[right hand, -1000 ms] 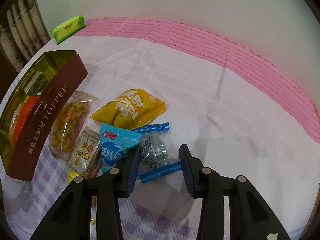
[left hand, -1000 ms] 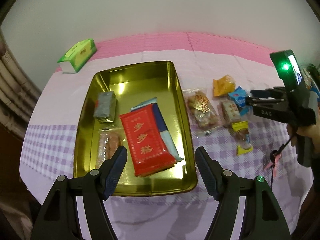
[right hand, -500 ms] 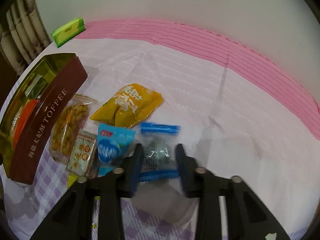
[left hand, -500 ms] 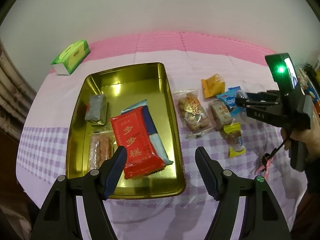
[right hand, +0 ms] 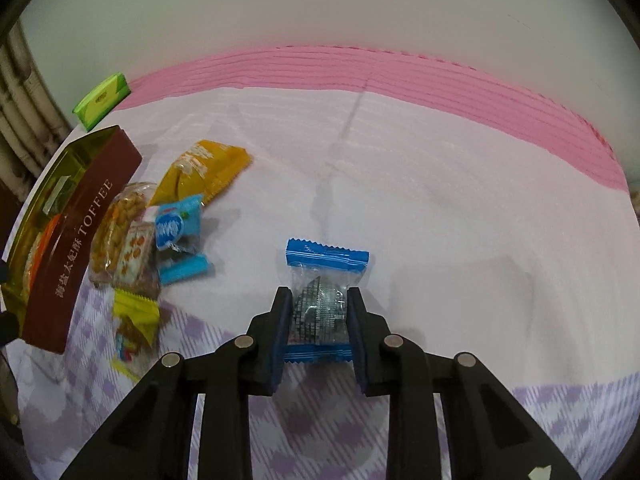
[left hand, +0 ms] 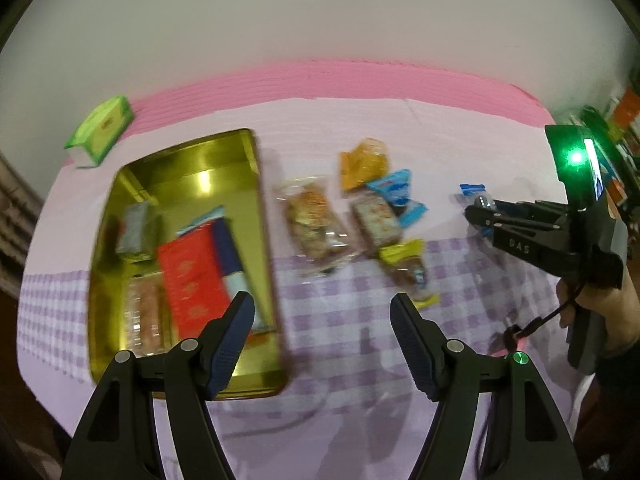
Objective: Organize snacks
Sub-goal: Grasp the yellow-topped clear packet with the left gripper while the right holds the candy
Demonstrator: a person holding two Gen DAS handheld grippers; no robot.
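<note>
Right claw now clamped on blue-ended candy, pulled right, clear of snack pile; left claw open, empty. Next: gold tin.

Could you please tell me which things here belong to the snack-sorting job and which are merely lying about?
Part of the job:
- gold tin
- blue-ended candy, clamped in the right gripper
- yellow packet
- clear nut bag
- left gripper, open

Lying about:
- green tissue pack
- tablecloth

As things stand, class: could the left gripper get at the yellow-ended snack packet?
Probably yes. The left gripper is open and empty, and the yellow-ended snack packet lies uncovered just ahead of it.
</note>
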